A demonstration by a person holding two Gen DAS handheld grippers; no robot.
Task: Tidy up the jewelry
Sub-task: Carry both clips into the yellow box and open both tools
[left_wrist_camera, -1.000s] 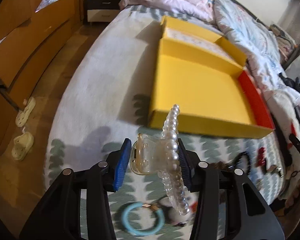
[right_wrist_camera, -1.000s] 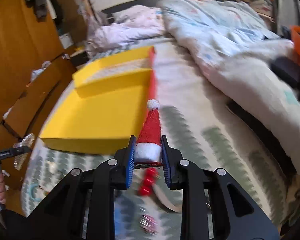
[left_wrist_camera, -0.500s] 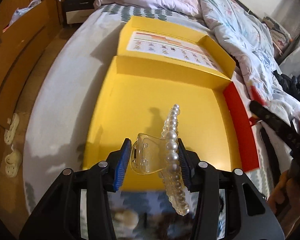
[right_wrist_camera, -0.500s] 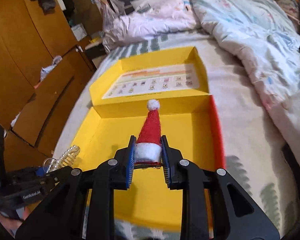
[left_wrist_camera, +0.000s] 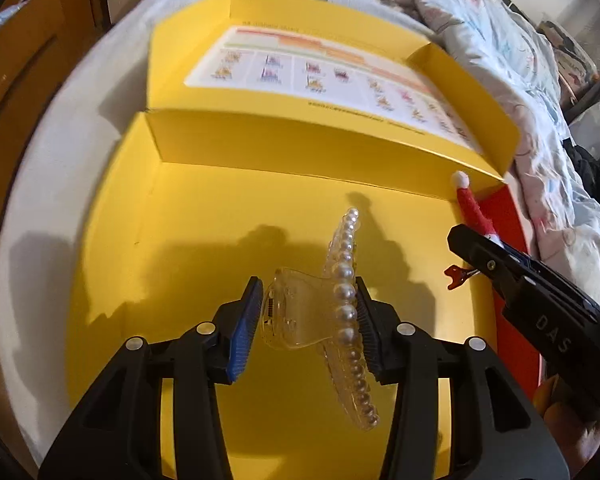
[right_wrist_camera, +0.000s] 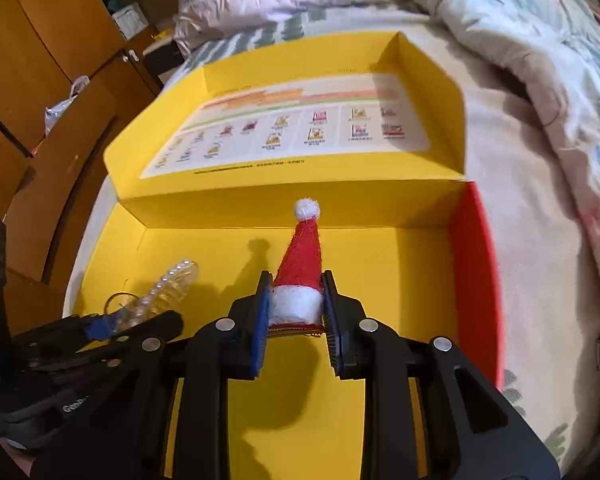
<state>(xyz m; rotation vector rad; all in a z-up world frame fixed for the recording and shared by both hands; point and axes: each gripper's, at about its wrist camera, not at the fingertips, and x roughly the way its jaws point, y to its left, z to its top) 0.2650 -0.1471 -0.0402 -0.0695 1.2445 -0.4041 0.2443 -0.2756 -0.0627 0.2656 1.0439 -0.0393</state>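
Note:
My left gripper (left_wrist_camera: 308, 320) is shut on a clear claw hair clip edged with pearls (left_wrist_camera: 346, 280), held above the floor of an open yellow box (left_wrist_camera: 204, 216). In the right wrist view my right gripper (right_wrist_camera: 296, 312) is shut on a small red Santa hat clip (right_wrist_camera: 302, 258) with a white pompom, also over the yellow box (right_wrist_camera: 400, 260). The right gripper and its hat (left_wrist_camera: 470, 204) show at the right edge of the left wrist view. The left gripper with the pearl clip (right_wrist_camera: 168, 284) shows at the lower left of the right wrist view.
The box lies on a bed, its lid (right_wrist_camera: 292, 128) folded back with a printed sheet inside and a red side wall (right_wrist_camera: 474, 264) on the right. Rumpled bedding (right_wrist_camera: 520, 32) lies beyond and to the right. Wooden cabinets (right_wrist_camera: 40, 60) stand to the left.
Both grippers have moved forward from the bed's near edge to over the box and come lower, each keeping its clip. The loose items on the bedspread have dropped out of view.

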